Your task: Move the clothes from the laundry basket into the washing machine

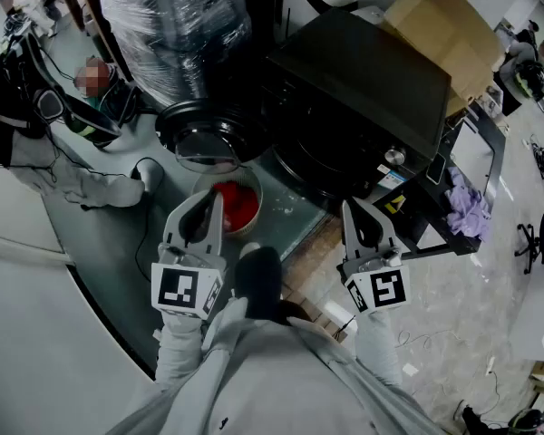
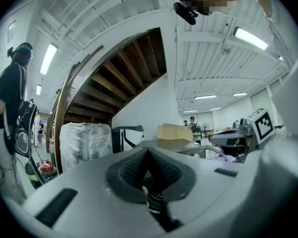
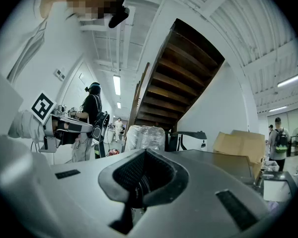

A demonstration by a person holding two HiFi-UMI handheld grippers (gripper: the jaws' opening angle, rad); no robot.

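L claw: jaws closed, nothing betw. them, held level; in head view its tip overlaps left rim of basket.
R claw: jaws closed, empty, level, in front of washer lower right corner, apart from it.
Red clothes: in basket on floor, just below round door, which is swung open at washer's left edge.
Open room: bare gap betw. claws.
Purple cloth: right of washer.
Cardboard box: behind washer.
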